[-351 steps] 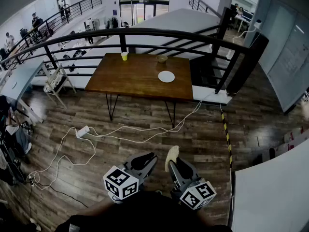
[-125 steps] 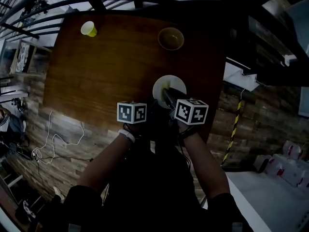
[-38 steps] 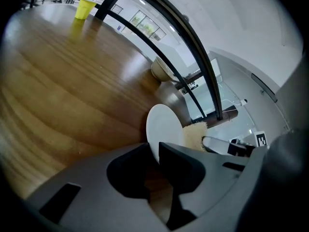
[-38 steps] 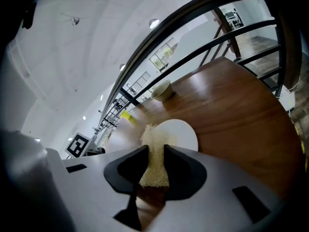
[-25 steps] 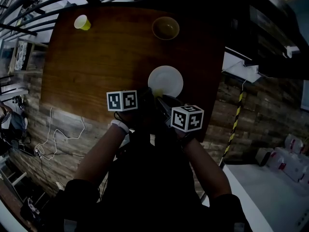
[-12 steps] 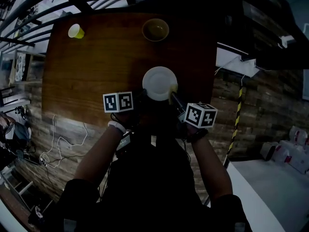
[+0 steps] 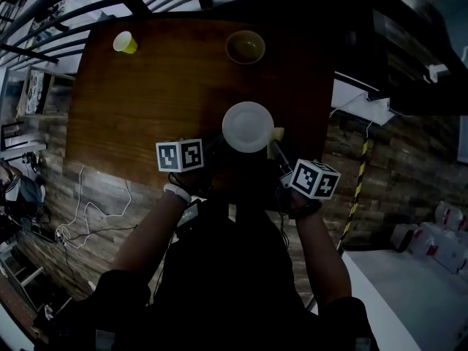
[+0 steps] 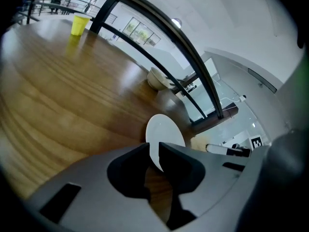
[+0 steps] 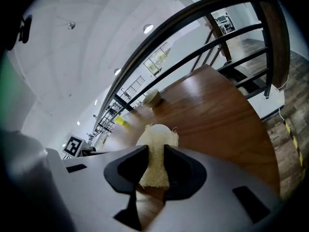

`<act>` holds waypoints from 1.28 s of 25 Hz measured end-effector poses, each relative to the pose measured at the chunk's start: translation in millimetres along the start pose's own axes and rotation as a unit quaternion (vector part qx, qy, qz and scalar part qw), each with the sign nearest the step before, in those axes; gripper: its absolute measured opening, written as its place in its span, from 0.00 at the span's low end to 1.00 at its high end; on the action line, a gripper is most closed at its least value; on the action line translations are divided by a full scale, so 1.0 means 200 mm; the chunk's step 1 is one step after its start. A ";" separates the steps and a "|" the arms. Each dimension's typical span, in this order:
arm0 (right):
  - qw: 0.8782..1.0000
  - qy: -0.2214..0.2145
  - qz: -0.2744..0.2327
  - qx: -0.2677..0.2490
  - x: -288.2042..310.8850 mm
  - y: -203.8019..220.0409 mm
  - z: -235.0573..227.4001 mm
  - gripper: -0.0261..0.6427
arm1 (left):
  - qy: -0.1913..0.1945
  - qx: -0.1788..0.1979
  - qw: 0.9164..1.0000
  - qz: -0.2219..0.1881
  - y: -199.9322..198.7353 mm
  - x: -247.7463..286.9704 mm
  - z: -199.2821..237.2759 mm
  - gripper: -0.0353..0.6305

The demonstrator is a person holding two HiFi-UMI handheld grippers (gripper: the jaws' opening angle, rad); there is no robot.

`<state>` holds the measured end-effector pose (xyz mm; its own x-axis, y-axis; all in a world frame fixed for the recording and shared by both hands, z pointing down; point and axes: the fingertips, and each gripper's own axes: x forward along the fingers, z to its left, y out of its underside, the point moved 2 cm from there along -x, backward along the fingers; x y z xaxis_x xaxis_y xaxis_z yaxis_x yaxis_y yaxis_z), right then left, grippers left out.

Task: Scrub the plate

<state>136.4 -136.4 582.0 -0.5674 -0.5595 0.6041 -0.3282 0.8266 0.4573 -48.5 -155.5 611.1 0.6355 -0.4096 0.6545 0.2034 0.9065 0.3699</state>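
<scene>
A white plate (image 7: pixel 248 126) lies on the brown wooden table (image 7: pixel 161 101), near its front edge. My left gripper (image 7: pixel 217 144) is at the plate's near-left rim, and in the left gripper view its jaws are shut on the rim of the plate (image 8: pixel 165 132). My right gripper (image 7: pixel 277 145) is shut on a pale yellow sponge (image 7: pixel 276 134), which sits just off the plate's right edge. In the right gripper view the sponge (image 9: pixel 155 158) fills the gap between the jaws, with a bit of the plate (image 9: pixel 155 127) showing behind it.
An olive bowl (image 7: pixel 245 47) stands at the table's far side and a yellow cup (image 7: pixel 125 42) at the far left corner. A dark railing (image 8: pixel 159 30) runs behind the table. Cables (image 7: pixel 88 210) lie on the floor to the left.
The sponge in my right gripper has gone from the plate's near-left rim across to its right edge and now just off it. My left gripper stays at the plate's rim.
</scene>
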 end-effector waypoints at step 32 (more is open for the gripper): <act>0.982 -0.101 -0.058 -0.147 -0.29 0.10 0.80 0.20 | 0.045 0.247 0.955 -0.157 -0.10 -0.63 -0.71 0.16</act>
<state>41.6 -77.5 450.5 -0.6867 -0.6011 0.4088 -0.1835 0.6875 0.7026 -27.6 -108.2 427.3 0.6668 -0.6228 0.4094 0.0324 0.5730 0.8189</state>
